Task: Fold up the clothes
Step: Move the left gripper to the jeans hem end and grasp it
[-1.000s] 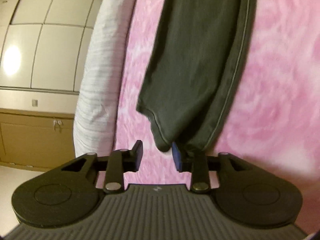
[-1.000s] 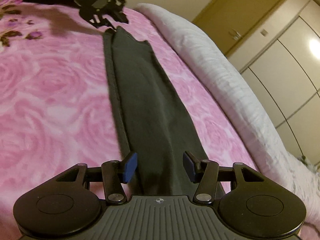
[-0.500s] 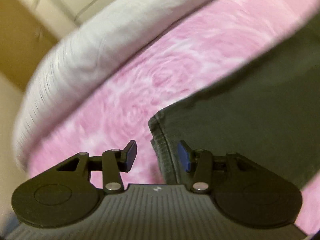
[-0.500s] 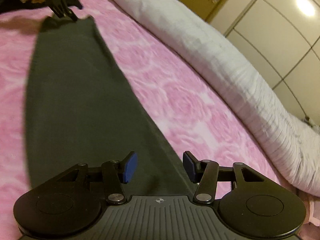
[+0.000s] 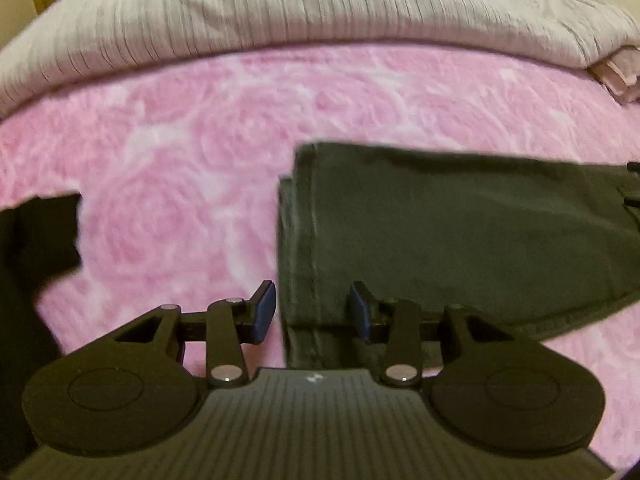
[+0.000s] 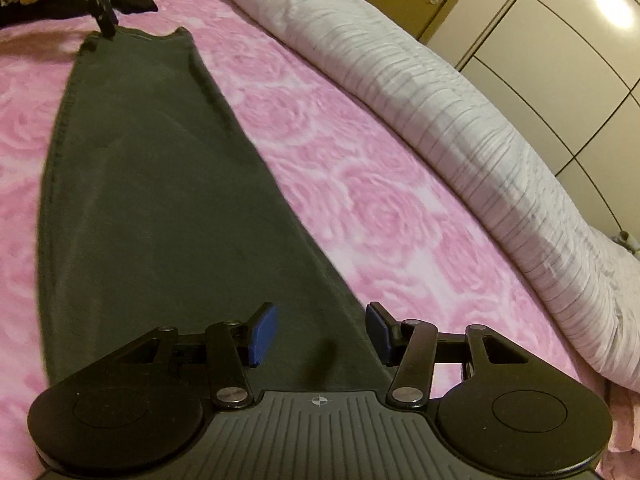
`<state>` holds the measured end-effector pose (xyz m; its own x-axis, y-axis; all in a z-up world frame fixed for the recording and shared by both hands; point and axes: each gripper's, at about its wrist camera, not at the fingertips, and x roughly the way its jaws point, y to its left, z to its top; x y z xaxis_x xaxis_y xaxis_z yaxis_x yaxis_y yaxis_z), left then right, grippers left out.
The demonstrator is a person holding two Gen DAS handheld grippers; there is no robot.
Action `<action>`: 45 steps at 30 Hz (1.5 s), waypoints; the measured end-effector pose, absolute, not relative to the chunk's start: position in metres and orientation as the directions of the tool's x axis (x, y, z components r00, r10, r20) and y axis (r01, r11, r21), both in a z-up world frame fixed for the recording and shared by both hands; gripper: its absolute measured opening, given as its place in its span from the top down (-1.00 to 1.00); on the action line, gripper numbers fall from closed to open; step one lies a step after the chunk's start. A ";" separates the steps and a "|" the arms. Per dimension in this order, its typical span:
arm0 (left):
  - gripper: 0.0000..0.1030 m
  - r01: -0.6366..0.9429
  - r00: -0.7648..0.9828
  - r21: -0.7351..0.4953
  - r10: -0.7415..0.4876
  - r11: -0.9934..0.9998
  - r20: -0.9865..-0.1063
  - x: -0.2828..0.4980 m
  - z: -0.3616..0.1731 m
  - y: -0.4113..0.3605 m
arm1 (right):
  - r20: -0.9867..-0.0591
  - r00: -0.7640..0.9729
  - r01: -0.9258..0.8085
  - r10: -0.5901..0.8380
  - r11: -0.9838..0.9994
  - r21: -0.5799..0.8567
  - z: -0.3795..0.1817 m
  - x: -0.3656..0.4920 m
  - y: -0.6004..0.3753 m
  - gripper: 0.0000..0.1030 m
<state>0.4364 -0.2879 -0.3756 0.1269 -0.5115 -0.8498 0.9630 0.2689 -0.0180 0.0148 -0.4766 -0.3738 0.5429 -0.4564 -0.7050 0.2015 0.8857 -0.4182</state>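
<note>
Trousers (image 6: pixel 160 200): dark, lay flat and long on pink blanket (image 6: pixel 360 184), layers stacked at hem. Left gripper (image 5: pixel 312 312) spread, straddling hem corner; right gripper (image 6: pixel 320 334) spread over opposite end's edge. Probably about to pinch for lengthwise fold: should catch all layers, lift both ends level. Grey duvet (image 6: pixel 460 120) bounded far side; open blanket between.

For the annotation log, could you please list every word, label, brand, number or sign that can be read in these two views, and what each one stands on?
No readable text in either view.
left gripper: a small pale mark on its ribbed body, too small to read.
right gripper: a small crosshair symbol on its ribbed body, no letters.
dark garment, pink blanket, grey quilt: no label or print with words shows.
</note>
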 end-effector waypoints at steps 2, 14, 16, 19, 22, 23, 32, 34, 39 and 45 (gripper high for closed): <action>0.64 0.963 0.153 0.013 -0.504 0.270 -0.850 0.430 -0.380 -0.286 | -0.710 0.543 0.192 -0.447 0.890 -0.413 -0.371 0.015 -0.467 -0.01; 0.68 0.955 0.158 0.002 -0.499 0.297 -0.852 0.424 -0.371 -0.263 | -0.747 0.532 0.200 -0.399 0.916 -0.347 -0.359 0.017 -0.450 -0.01; 0.65 0.953 0.191 0.042 -0.491 0.299 -0.850 0.420 -0.375 -0.266 | -0.757 0.519 0.212 -0.397 0.918 -0.336 -0.361 0.011 -0.452 -0.01; 0.61 0.951 0.235 0.100 -0.473 0.293 -0.849 0.411 -0.369 -0.266 | -0.768 0.503 0.240 -0.396 0.918 -0.316 -0.362 -0.001 -0.457 -0.01; 0.58 0.944 0.303 0.197 -0.454 0.265 -0.838 0.396 -0.358 -0.264 | -0.749 0.512 0.353 -0.422 0.898 -0.264 -0.352 -0.040 -0.470 -0.01; 0.56 0.937 0.335 0.243 -0.447 0.251 -0.829 0.390 -0.353 -0.264 | -0.740 0.511 0.394 -0.437 0.884 -0.250 -0.349 -0.057 -0.474 -0.01; 0.29 0.949 0.243 0.314 -0.563 -0.030 -0.790 0.290 -0.318 -0.331 | -0.697 0.407 0.590 -0.591 0.752 -0.294 -0.315 -0.187 -0.516 -0.01; 0.28 0.949 0.175 0.293 -0.586 -0.112 -0.791 0.262 -0.317 -0.361 | -0.693 0.399 0.613 -0.600 0.737 -0.286 -0.306 -0.208 -0.533 -0.01; 0.23 0.928 0.008 0.228 -0.596 -0.294 -0.803 0.201 -0.333 -0.434 | -0.698 0.400 0.592 -0.594 0.749 -0.298 -0.300 -0.235 -0.584 -0.01; 0.24 0.889 -0.069 0.195 -0.542 -0.414 -0.838 0.163 -0.372 -0.490 | -0.759 0.472 0.430 -0.449 0.869 -0.246 -0.319 -0.227 -0.638 -0.01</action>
